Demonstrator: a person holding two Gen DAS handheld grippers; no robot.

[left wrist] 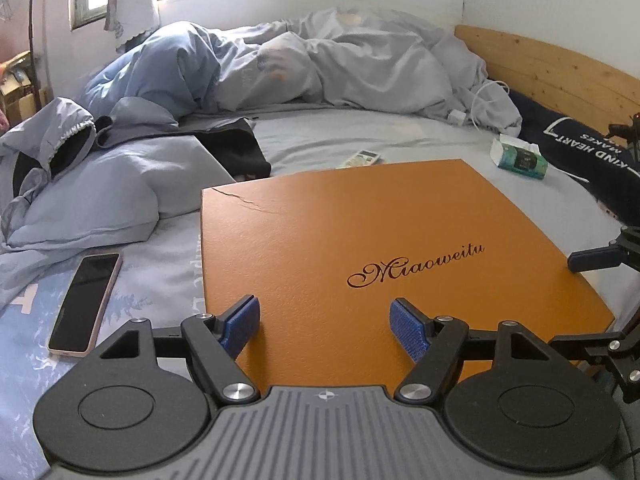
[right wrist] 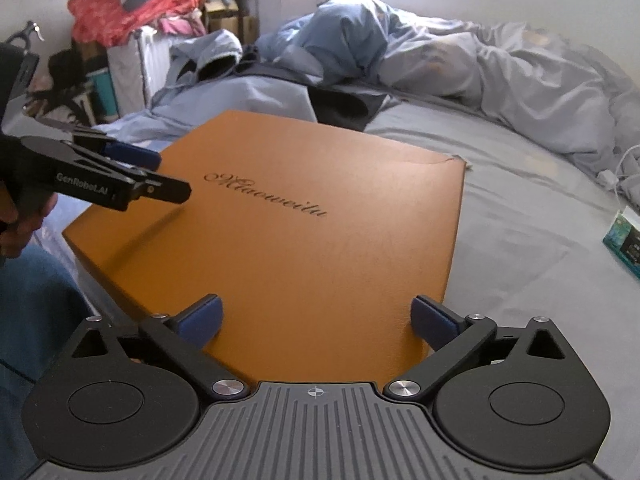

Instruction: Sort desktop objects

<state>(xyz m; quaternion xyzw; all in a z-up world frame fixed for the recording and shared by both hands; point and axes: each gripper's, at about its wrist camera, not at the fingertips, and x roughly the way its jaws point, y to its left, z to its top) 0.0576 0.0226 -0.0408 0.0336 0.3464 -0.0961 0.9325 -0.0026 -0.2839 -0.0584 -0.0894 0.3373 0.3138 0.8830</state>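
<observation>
The orange box [left wrist: 360, 248] lies flat on the bed [left wrist: 400, 140], between a phone [left wrist: 86, 304] and a tissue pack [left wrist: 520, 158]; the left gripper [left wrist: 324, 324] hangs over its near edge, jaws apart and gripping nothing; the right gripper [right wrist: 316, 320] has its jaws spread wide over another edge, also empty.

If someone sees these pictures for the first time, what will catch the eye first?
A large orange box with script lettering lies flat on the grey bed, filling the middle of both views. Behind it sits a crumpled pale-blue duvet; a phone lies left of the box, a tissue pack to its right.
</observation>
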